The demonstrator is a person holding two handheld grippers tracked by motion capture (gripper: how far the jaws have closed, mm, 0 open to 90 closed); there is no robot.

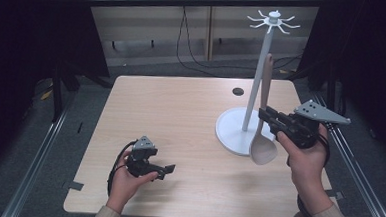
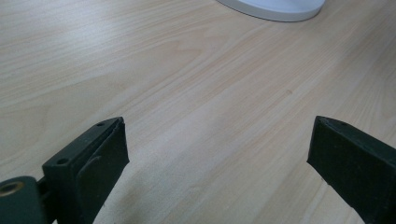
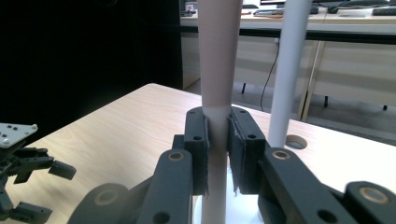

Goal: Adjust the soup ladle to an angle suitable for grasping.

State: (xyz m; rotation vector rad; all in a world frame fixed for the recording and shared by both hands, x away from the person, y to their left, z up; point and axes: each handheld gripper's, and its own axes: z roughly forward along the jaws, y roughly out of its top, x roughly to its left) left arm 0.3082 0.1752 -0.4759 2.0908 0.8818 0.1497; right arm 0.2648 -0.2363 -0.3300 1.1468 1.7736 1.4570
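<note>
A wooden spoon stands upright, bowl down, beside the white stand's pole. My right gripper is shut on its handle, which rises between the pads in the right gripper view. The spoon's bowl hangs over the edge of the stand's round white base. Hooks ring the top of the pole. My left gripper rests low over the table's front left, open, with bare wood between its fingers. The base's edge shows far ahead of it.
The light wooden table has a round cable hole near its far edge. Dark curtains flank both sides, and cables hang along the back wall. The left gripper also appears at the lower left in the right gripper view.
</note>
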